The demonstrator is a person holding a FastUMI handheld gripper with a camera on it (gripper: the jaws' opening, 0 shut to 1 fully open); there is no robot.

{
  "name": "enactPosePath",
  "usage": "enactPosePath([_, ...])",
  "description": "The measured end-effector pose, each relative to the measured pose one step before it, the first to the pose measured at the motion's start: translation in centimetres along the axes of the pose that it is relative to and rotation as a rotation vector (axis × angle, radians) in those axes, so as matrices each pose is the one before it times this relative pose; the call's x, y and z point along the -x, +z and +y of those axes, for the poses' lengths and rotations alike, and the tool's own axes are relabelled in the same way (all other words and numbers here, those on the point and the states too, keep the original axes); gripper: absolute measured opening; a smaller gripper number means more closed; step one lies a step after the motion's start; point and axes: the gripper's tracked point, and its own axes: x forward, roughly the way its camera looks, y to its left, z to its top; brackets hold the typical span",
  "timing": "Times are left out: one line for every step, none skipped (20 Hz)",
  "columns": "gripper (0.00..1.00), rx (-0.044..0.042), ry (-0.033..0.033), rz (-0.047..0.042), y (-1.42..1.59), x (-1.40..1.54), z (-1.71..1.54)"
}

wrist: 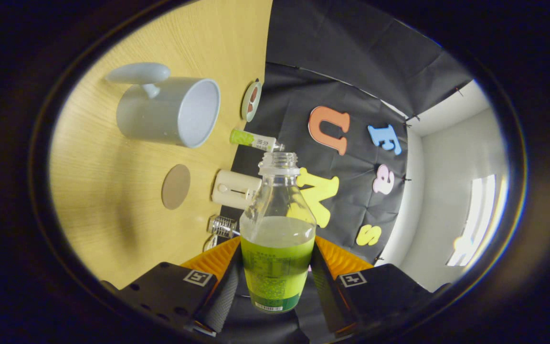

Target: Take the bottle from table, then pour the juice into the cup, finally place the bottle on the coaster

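A clear, uncapped bottle [277, 229] with a green label and pale juice in it sits between my fingers, and my gripper [277, 274] is shut on it. The whole view is rolled sideways, so the wooden table [112, 224] stands like a wall to the left. A pale grey cup [167, 110] with a big handle stands on that table, its open mouth facing toward the bottle's neck, well apart from it. A round brown coaster [176, 186] lies flat on the table between the cup and my fingers.
Along the table's back edge by the black cloth wall stand a small green-labelled bottle [254, 139], a cream box-shaped device [236, 189], a small clear glass jar [222, 226] and a round dish [251, 100].
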Motion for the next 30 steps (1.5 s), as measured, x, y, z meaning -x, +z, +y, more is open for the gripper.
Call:
enactPosePath([0.81,0.01633,-0.00191,-0.00217,0.021,-0.073,-0.163])
enactPosePath([0.81,0.01548,0.00102,-0.00231,0.34,-0.349,-0.184])
enactPosePath([0.81,0.01058,-0.00199,-0.00283,0.124,-0.051,-0.233])
enactPosePath([0.81,0.01303,-0.00191,-0.00295,0.122,-0.114,-0.166])
enactPosePath([0.81,0.01364,-0.00164,-0.00154,0.093,-0.022,-0.159])
enactPosePath([0.81,0.01092,-0.00109,-0.00137,0.027,-0.127,-0.079])
enactPosePath([0.81,0.01119,0.00399,0.0012,-0.042,-0.053,-0.031])
enactPosePath([0.81,0.00907,0.00634,0.00266,-0.164,-0.278,0.138])
enactPosePath([0.81,0.01173,0.00186,0.00416,-0.167,-0.036,0.068])
enactPosePath([0.81,0.01407,-0.00471,0.00041,0.055,-0.058,-0.015])
enactPosePath([0.81,0.00849,-0.00206,-0.00062,-0.007,0.089,-0.122])
enactPosePath([0.81,0.00029,-0.00148,-0.00174,0.117,0.034,-0.08])
enactPosePath([0.81,0.0055,-0.0017,0.00036,0.065,0.074,-0.044])
enactPosePath([0.81,0.01534,-0.00613,-0.00206,0.141,0.033,-0.14])
enactPosePath([0.81,0.01649,-0.01192,-0.00674,0.149,0.074,-0.223])
enactPosePath([0.81,0.0151,-0.0055,-0.00467,0.099,-0.022,0.011])
enactPosePath([0.81,0.01345,-0.00194,-0.00251,0.107,0.107,-0.019])
enactPosePath([0.81,0.01154,-0.00376,-0.00477,0.293,0.12,-0.04])
enactPosePath([0.81,0.01129,-0.00065,-0.00346,0.217,0.103,-0.017])
enactPosePath([0.81,0.00685,-0.0077,-0.00368,0.226,0.011,-0.177])
enactPosePath([0.81,0.00503,-0.0012,-0.00342,0.097,0.037,-0.051])
enactPosePath([0.81,0.00218,-0.00267,0.00002,-0.025,-0.262,-0.294])
enactPosePath([0.81,0.00202,0.00037,0.00834,-0.22,-0.139,-0.141])
enactPosePath([0.81,0.00452,0.0021,0.00548,-0.209,-0.323,-0.036])
enactPosePath([0.81,0.00623,0.00243,0.00559,-0.104,-0.107,0.02])
enactPosePath([0.81,0.01068,-0.00177,0.0015,-0.098,-0.221,0.01])
enactPosePath([0.81,0.01562,-0.00855,-0.00189,0.025,0.058,-0.143])
enactPosePath([0.81,0.00872,-0.00579,-0.00124,0.028,0.121,0.077])
enactPosePath([0.81,0.0021,-0.00218,-0.00184,0.036,0.224,0.003])
enactPosePath([0.81,0.00132,0.00314,-0.00189,0.123,0.003,0.121])
